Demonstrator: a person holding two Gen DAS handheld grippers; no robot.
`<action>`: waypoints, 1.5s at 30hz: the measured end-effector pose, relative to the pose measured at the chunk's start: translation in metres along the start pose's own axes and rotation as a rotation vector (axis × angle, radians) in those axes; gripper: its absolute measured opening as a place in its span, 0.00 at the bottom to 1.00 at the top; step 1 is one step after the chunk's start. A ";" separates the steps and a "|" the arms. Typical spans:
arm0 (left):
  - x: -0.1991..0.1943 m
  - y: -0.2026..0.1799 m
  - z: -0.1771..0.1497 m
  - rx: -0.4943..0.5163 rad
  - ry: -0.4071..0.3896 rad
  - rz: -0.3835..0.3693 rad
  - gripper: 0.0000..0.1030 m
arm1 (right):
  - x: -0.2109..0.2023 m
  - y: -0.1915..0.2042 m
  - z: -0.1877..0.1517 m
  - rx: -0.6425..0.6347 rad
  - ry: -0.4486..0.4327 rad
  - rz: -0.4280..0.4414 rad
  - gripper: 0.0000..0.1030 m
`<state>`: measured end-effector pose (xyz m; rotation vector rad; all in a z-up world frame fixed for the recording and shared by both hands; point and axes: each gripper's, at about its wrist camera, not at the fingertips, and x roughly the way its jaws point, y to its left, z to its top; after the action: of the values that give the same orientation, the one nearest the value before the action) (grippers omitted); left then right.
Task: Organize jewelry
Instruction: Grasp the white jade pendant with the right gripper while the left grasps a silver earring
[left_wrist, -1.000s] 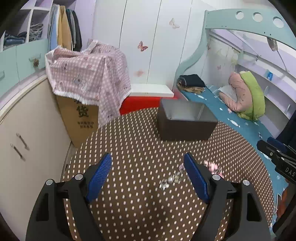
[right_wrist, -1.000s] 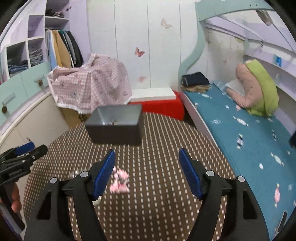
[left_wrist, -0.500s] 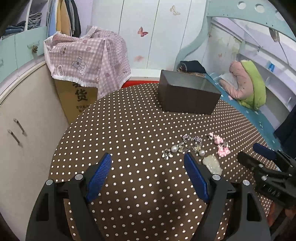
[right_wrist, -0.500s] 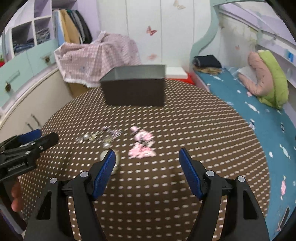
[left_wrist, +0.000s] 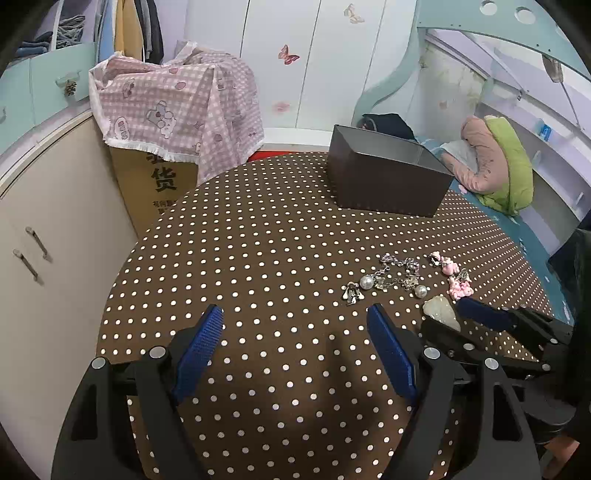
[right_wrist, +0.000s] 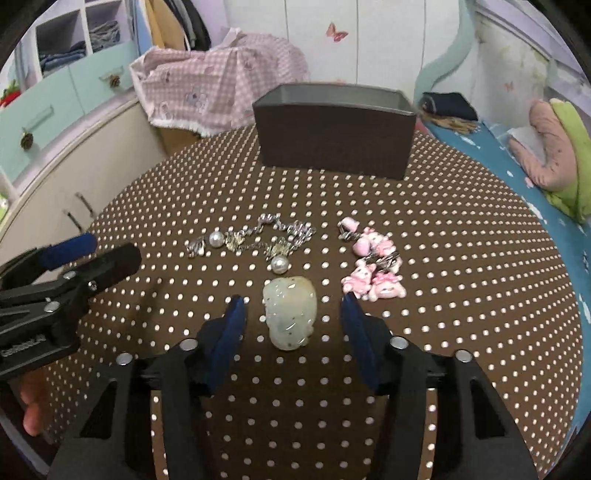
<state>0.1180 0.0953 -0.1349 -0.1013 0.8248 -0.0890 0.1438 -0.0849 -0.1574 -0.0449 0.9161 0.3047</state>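
A pale jade pendant (right_wrist: 290, 312) lies on the brown dotted table (right_wrist: 461, 258), between the open fingers of my right gripper (right_wrist: 293, 310). Beyond it lie a silver chain with pearls (right_wrist: 255, 240) and pink charm pieces (right_wrist: 373, 266). A dark open box (right_wrist: 334, 136) stands at the back of the table. In the left wrist view the pendant (left_wrist: 441, 312), the chain (left_wrist: 395, 277), the pink charms (left_wrist: 456, 277) and the box (left_wrist: 388, 181) all show. My left gripper (left_wrist: 295, 334) is open and empty, left of the jewelry.
A cardboard box under a pink checked cloth (left_wrist: 173, 107) stands behind the table on the left. A cream cabinet (left_wrist: 40, 229) is on the left. A bed with a pink and green pillow (left_wrist: 495, 162) is on the right.
Both grippers have come down and forward toward the table. The right gripper now straddles the jade pendant, which was farther ahead before.
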 end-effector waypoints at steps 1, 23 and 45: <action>0.002 0.000 0.001 -0.002 0.006 -0.009 0.76 | 0.001 0.001 0.001 -0.005 0.002 -0.007 0.44; 0.044 -0.036 0.013 0.084 0.073 -0.031 0.54 | -0.024 -0.060 0.016 0.079 -0.077 -0.006 0.29; 0.012 -0.037 0.039 0.124 -0.031 -0.099 0.13 | -0.034 -0.066 0.034 0.090 -0.121 0.021 0.29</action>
<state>0.1534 0.0596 -0.1128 -0.0270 0.7812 -0.2312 0.1691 -0.1507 -0.1154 0.0653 0.8098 0.2824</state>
